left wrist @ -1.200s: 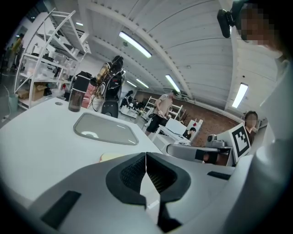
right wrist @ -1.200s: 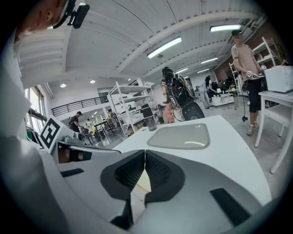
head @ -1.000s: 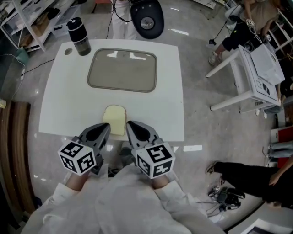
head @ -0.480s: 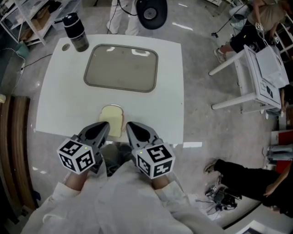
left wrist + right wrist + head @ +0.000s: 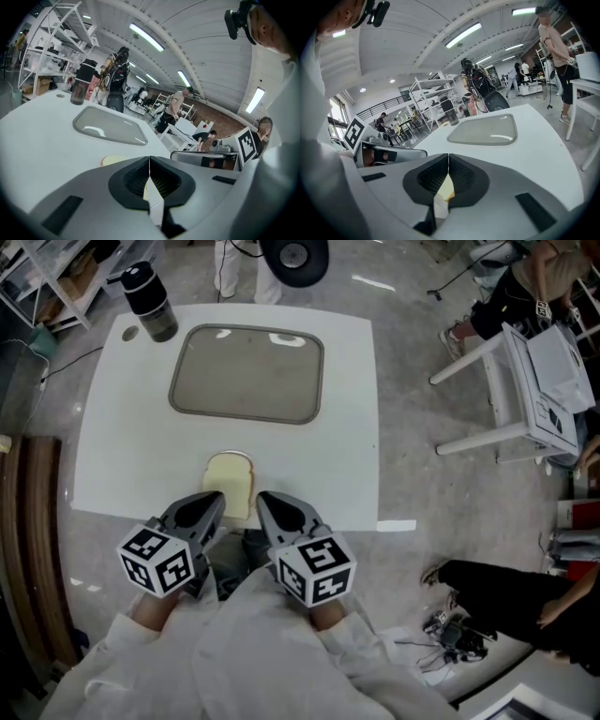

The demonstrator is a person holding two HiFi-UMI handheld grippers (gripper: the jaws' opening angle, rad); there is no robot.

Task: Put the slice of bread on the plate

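Observation:
A pale slice of bread [image 5: 230, 483] lies flat near the front edge of the white table [image 5: 347, 437]. The plate is a grey rectangular tray [image 5: 247, 373] at the table's far side, with nothing on it. My left gripper [image 5: 215, 503] hovers just in front of the bread's left corner, jaws shut and empty. My right gripper [image 5: 267, 503] is beside it, just right of the bread, also shut and empty. In the left gripper view the bread [image 5: 112, 160] peeks past the shut jaws, with the tray [image 5: 109, 127] beyond. The tray [image 5: 483, 129] also shows in the right gripper view.
A dark tumbler [image 5: 148, 300] stands at the table's far left corner beside a small round lid [image 5: 129, 332]. A white side table [image 5: 525, 381] and seated people are to the right. A black chair base [image 5: 293, 251] sits behind the table.
The head view has shifted a little, so the table sits slightly higher in frame. Both grippers stay shut in the same spot near the bread, which has not moved on the table.

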